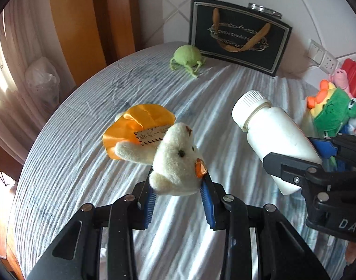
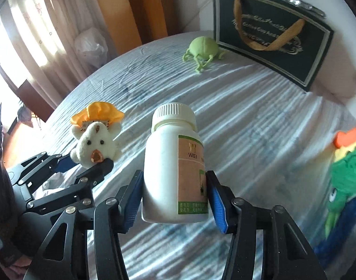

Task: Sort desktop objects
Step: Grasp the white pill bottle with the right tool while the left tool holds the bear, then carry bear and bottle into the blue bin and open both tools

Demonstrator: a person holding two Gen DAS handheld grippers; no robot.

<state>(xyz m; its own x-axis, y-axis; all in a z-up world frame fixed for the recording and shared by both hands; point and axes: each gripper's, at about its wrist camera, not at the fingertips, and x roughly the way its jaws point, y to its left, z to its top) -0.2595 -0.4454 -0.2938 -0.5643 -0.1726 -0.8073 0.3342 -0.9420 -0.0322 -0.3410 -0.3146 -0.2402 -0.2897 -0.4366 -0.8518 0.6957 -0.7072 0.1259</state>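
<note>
My left gripper [image 1: 178, 193] is shut on a cream plush bear [image 1: 175, 161] with an orange skirt, held above the striped tablecloth [image 1: 84, 163]. It also shows in the right wrist view [image 2: 96, 144], with the left gripper [image 2: 84, 163] at its head. My right gripper [image 2: 174, 191] is shut on a white pill bottle [image 2: 170, 170] with a ribbed cap and a green-edged label, held upright above the cloth. In the left wrist view the bottle [image 1: 273, 137] is tilted, with the right gripper [image 1: 301, 156] clamped near its base.
A green plush spider [image 1: 187, 58] lies at the far side in front of a black gift bag [image 1: 238, 37] against the wall. A green frog plush [image 1: 332, 112] and other toys sit at the right edge. Curtains and a wooden door stand at left.
</note>
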